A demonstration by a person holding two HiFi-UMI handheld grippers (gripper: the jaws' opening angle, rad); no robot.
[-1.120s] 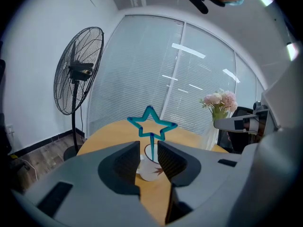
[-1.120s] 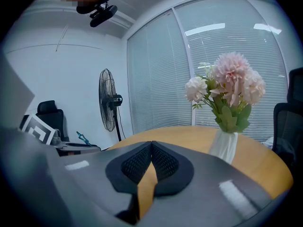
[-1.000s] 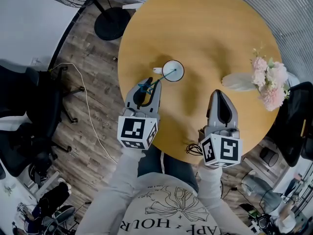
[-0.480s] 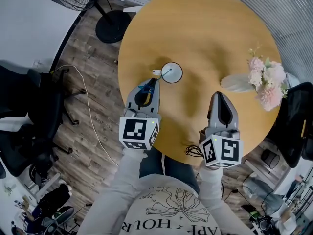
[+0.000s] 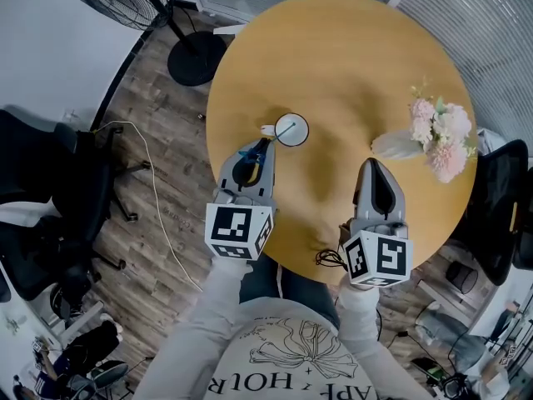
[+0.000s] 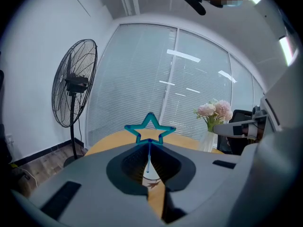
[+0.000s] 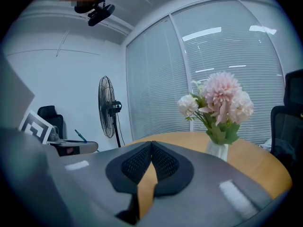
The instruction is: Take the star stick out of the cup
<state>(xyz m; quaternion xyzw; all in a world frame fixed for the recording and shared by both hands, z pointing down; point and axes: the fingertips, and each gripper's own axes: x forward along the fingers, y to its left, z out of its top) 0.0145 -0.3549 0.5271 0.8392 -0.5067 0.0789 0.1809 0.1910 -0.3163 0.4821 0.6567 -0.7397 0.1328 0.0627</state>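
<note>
Held the star stick point(image 6: 150, 129) in the left claw point(image 6: 150, 144), jaws pressed together on the thin shaft just below the teal star. Saw the star standing upright above the jaw tips. Traced the shaft, in the head view, slanting from the claw tip down to the white cup point(image 5: 291, 130), lower end apparently inside the rim. Found the cup upright on the round wooden counter point(image 5: 350, 57), just ahead of the left claw. Held the right claw point(image 7: 151, 144) with jaws together on nothing, well to the right of the cup, over the counter's near part. Noted a vase point(image 5: 398, 144) of pink flowers near the counter's right edge and a fan point(image 6: 73, 89) on the floor beyond.
</note>
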